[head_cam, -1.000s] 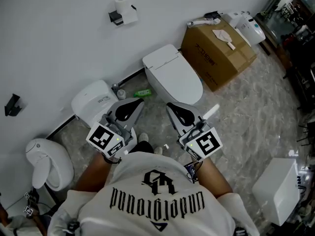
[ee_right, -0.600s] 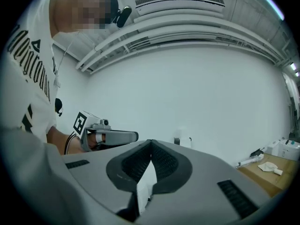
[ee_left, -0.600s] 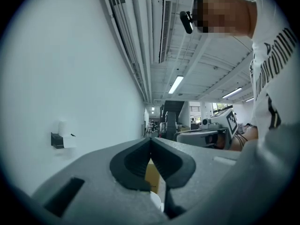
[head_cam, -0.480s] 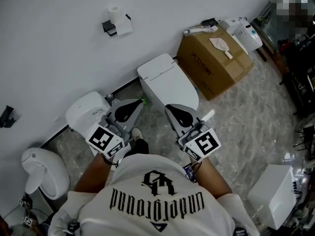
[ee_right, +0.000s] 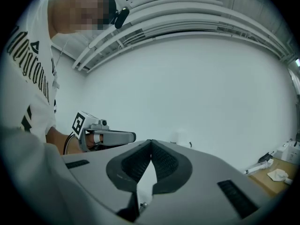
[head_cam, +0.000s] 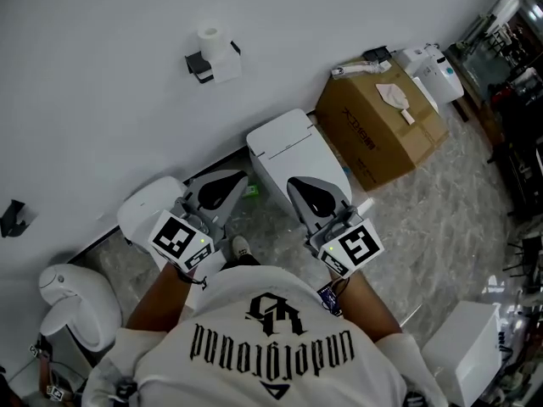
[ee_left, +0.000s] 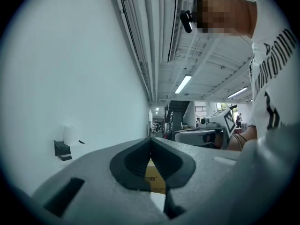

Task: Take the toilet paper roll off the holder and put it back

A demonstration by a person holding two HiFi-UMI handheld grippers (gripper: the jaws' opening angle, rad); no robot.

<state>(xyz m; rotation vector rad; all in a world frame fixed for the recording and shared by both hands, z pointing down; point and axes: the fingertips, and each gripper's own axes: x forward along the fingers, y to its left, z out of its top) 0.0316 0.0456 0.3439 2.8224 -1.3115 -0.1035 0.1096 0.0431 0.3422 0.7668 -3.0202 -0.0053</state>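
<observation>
Toilet paper roll (head_cam: 209,42) sits on its wall holder (head_cam: 200,66), well apart from both grippers. Left gripper (ee_left: 151,139) and right gripper (ee_right: 151,142): jaws together, empty. Unless opened on approach, they would likely knock the roll or tear its hanging sheet.

A white toilet (head_cam: 295,155) stands just beside a brown cardboard box (head_cam: 383,124).

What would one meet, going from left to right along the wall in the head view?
Black wall fitting → left white toilet → toilet paper roll → middle white toilet → cardboard box.
</observation>
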